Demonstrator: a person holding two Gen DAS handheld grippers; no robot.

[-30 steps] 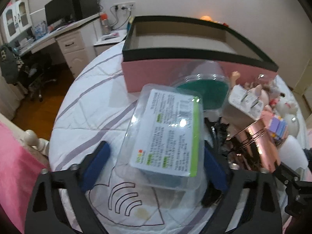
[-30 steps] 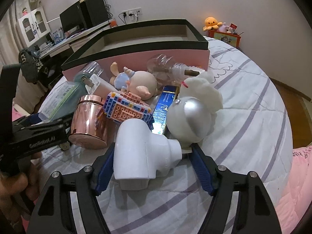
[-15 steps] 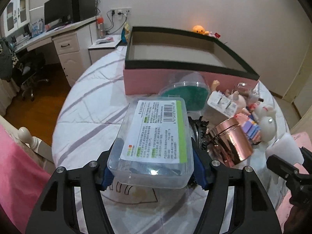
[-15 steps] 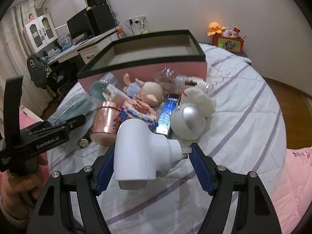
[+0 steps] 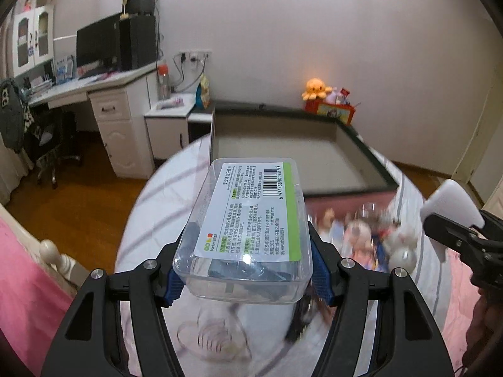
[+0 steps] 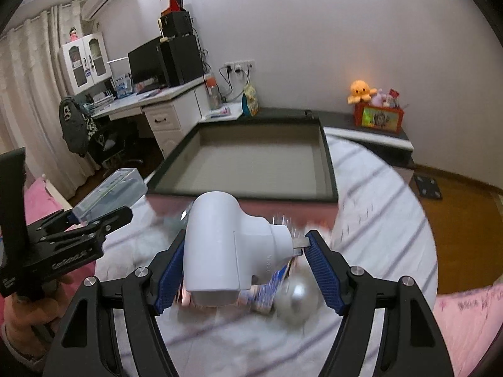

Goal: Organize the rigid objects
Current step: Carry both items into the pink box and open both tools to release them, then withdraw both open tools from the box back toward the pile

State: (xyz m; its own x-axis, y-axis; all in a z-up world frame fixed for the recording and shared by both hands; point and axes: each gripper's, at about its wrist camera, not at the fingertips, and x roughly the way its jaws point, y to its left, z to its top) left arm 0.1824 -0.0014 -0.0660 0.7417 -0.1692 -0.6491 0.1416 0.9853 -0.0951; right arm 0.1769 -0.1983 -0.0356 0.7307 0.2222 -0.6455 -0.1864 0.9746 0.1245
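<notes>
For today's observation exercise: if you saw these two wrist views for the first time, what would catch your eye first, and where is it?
In the left wrist view, a clear plastic box with a printed label fills the centre, clamped in the left gripper. In the right wrist view, a white plug adapter sits likewise in the right gripper. Beyond both, a large open pink box with a dark rim lies on the striped bedspread.

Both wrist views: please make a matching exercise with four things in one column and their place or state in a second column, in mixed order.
Things:
1. clear plastic case
2. white plug adapter
3. pink storage box
4. orange octopus toy

Places or states:
A. on the red box by the far wall
B. empty inside, on the bed
C. clamped in the left gripper
D. clamped in the right gripper

Pairs: 1-C, 2-D, 3-B, 4-A
</notes>
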